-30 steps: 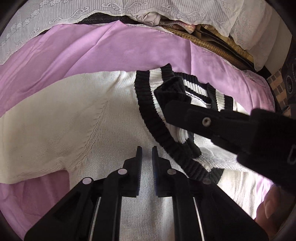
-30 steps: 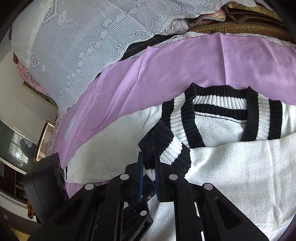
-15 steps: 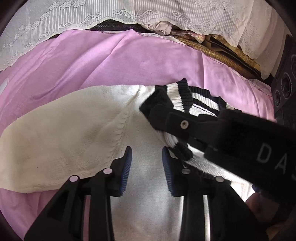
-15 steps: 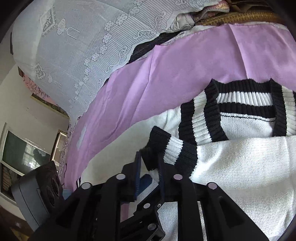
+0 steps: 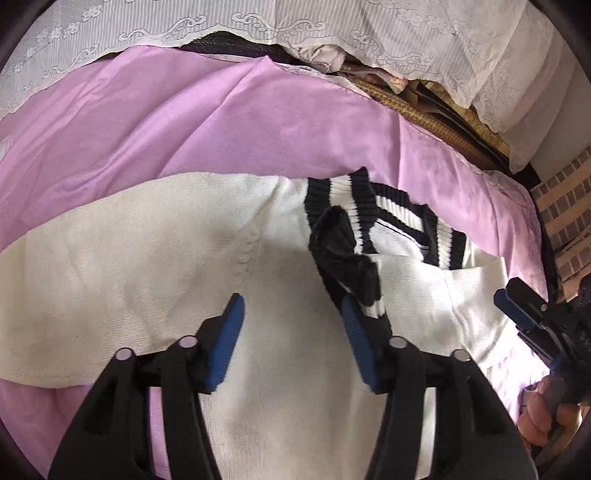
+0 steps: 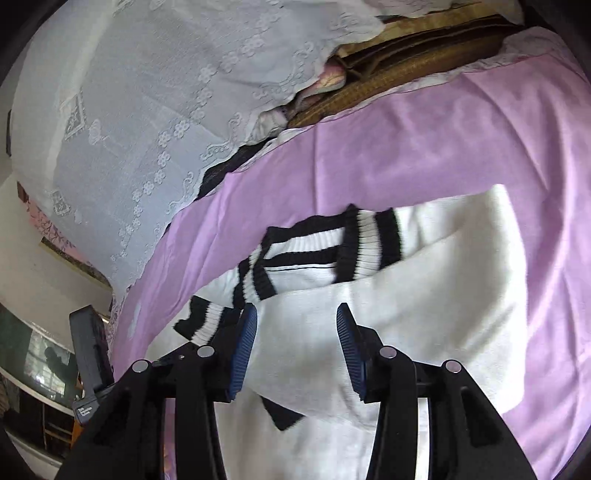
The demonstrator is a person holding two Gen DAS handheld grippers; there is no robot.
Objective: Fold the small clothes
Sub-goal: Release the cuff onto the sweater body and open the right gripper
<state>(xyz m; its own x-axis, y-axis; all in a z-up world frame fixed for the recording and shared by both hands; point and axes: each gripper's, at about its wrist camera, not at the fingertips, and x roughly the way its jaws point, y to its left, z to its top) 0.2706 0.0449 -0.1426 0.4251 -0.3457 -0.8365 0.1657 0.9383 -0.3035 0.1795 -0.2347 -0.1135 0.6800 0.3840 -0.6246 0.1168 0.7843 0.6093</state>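
Observation:
A white knit sweater [image 5: 155, 266] with a black-and-white striped collar [image 5: 399, 218] lies on a pink sheet [image 5: 221, 122]. One sleeve is folded across the body, its striped cuff [image 5: 351, 266] resting near the collar. My left gripper [image 5: 291, 339] is open and empty just above the sweater's body, the cuff by its right finger. My right gripper [image 6: 295, 343] is open and empty over the folded sleeve [image 6: 424, 280]; the cuff [image 6: 207, 321] lies left of its left finger. The right gripper also shows at the right edge of the left wrist view [image 5: 524, 314].
White lace fabric [image 5: 332, 26] hangs behind the sheet, over a woven mat and bedding [image 6: 388, 81]. A brick wall [image 5: 565, 206] stands at the far right. The left gripper's body [image 6: 90, 347] shows at the left of the right wrist view.
The right gripper let go of the striped cuff, opened and drew back to the right. The left gripper opened from nearly shut. The sleeve now lies across the sweater.

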